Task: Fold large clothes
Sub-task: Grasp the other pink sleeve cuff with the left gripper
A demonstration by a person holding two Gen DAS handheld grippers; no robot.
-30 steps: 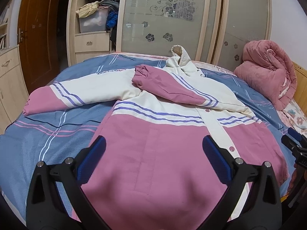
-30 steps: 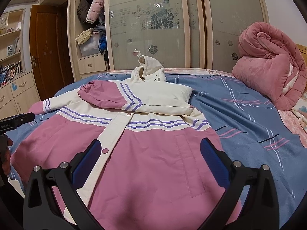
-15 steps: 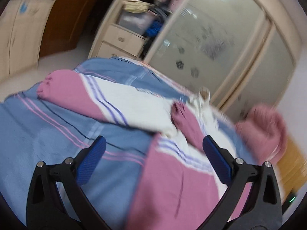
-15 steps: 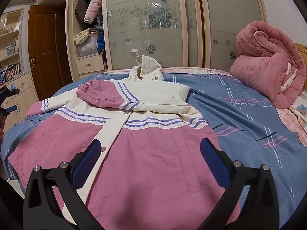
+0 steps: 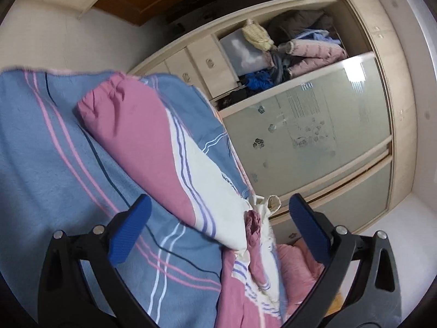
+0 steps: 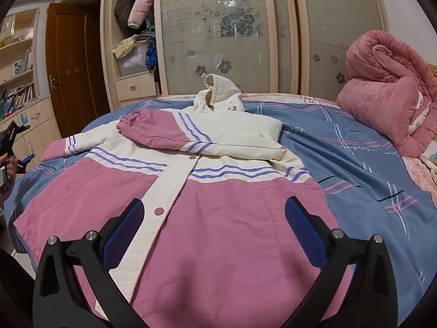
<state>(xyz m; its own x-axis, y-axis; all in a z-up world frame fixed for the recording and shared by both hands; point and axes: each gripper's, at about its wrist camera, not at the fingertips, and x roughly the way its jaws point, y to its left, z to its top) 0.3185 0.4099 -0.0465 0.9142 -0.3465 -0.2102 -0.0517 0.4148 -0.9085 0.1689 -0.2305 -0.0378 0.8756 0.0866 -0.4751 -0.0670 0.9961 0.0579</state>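
A pink and cream hooded jacket (image 6: 213,191) lies front up on the bed, one sleeve (image 6: 164,134) folded across its chest and its hood (image 6: 218,95) at the far end. The other sleeve (image 5: 153,147) stretches out flat over the blue sheet toward the bed's left side. My left gripper (image 5: 218,213) hovers open above that outstretched sleeve, tilted steeply, holding nothing. It also shows as a black gripper (image 6: 11,142) in a hand at the left edge of the right wrist view. My right gripper (image 6: 213,218) stands open above the jacket's lower hem, empty.
A blue striped sheet (image 6: 355,164) covers the bed. A rolled pink quilt (image 6: 387,90) sits at the bed's far right. A wardrobe with frosted sliding doors (image 6: 232,32) and an open shelf of clothes (image 5: 286,52) stands behind the bed. A wooden door (image 6: 71,65) and bookshelves are at the left.
My left gripper has swung from above the jacket's hem over to the outstretched left sleeve and rolled sharply. The right gripper has barely moved. Both stay open.
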